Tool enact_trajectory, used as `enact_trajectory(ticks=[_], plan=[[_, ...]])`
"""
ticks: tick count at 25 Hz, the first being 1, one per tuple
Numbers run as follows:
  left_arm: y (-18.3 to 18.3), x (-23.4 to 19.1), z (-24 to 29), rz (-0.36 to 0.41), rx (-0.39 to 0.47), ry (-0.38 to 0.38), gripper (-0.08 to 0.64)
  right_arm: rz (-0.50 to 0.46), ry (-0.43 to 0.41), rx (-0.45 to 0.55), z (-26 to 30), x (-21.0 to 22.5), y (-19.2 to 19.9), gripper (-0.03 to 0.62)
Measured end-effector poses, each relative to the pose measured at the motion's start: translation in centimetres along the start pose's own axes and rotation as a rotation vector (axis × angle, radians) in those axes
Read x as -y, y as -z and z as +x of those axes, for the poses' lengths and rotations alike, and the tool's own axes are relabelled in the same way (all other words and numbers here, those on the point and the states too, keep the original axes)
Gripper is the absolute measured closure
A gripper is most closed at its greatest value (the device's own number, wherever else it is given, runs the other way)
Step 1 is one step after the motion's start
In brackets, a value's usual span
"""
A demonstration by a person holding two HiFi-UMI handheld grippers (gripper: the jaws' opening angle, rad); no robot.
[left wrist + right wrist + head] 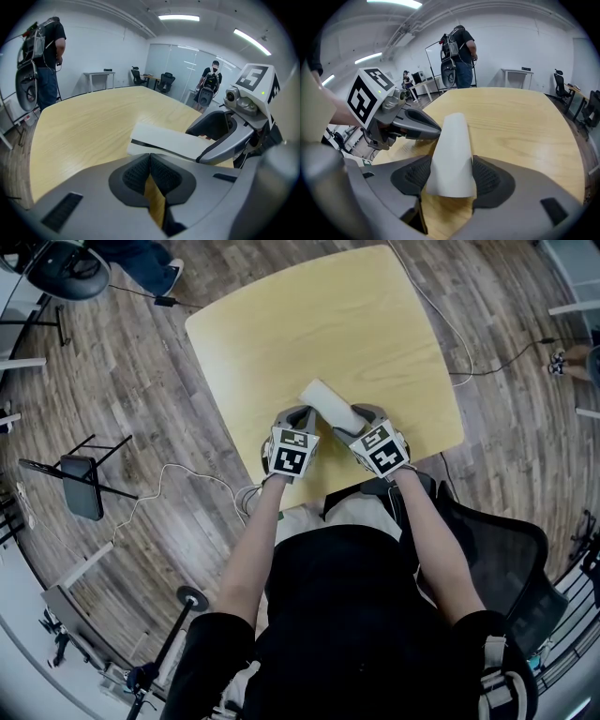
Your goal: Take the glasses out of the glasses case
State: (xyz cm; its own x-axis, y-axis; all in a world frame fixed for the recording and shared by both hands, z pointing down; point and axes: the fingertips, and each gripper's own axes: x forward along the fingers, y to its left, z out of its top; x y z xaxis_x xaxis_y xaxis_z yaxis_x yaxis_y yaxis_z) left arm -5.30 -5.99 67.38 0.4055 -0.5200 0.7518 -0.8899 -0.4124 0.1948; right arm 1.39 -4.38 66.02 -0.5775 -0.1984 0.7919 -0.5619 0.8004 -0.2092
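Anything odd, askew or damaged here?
Nothing stands out. The white glasses case sits intact on the table, clamped between the right gripper's jaws. The left gripper is shut and empty beside it. No spills.

Beyond the case (330, 403) the surface (309, 324) lies open to its far edge and out to both sides, with wide room for a gripper to pass. Near the front edge it is tight. The case fills the gap between the right gripper (359, 418) jaws, and the left gripper (300, 416), jaws together, crowds in just beside the case. A cable (427, 306) runs by the surface's right edge. A chair (502, 540) closes off the near side.
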Motion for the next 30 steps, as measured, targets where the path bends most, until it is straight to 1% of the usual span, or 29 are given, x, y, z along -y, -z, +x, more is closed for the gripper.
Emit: enact_trajectory(ticks=[5, 9, 11, 13, 18, 22, 25, 30], plan=[[0.2, 0.0, 0.0, 0.005, -0.008, 0.000, 0.535, -0.032, 0.034, 0.037, -0.5, 0.1, -0.5, 0.293], [0.1, 0.0, 0.2, 0.007, -0.006, 0.002, 0.535, -0.034, 0.049, 0.055, -1.5, 0.1, -1.1, 0.302], [0.2, 0.1, 0.2, 0.009, -0.009, 0.002, 0.535, -0.048, 0.062, 0.077, -2.0, 0.2, -1.3, 0.324], [0.2, 0.1, 0.2, 0.006, -0.010, 0.001, 0.535, -0.072, 0.082, 0.100, -2.5, 0.3, -1.6, 0.359], [0.1, 0.1, -0.1, -0.010, -0.013, -0.005, 0.535, -0.103, 0.135, 0.123, -4.0, 1.1, -2.6, 0.437], [-0.3, 0.2, 0.3, 0.006, 0.003, -0.011, 0.535, -0.102, 0.161, 0.135, -4.6, 2.0, -2.5, 0.473], [-0.3, 0.4, 0.0, 0.009, -0.006, -0.021, 0.535, -0.098, 0.173, 0.136, -4.9, 2.4, -2.0, 0.494], [-0.8, 1.5, -1.1, 0.008, 0.002, -0.014, 0.535, -0.083, 0.206, 0.144, -5.5, 2.9, -1.7, 0.517]])
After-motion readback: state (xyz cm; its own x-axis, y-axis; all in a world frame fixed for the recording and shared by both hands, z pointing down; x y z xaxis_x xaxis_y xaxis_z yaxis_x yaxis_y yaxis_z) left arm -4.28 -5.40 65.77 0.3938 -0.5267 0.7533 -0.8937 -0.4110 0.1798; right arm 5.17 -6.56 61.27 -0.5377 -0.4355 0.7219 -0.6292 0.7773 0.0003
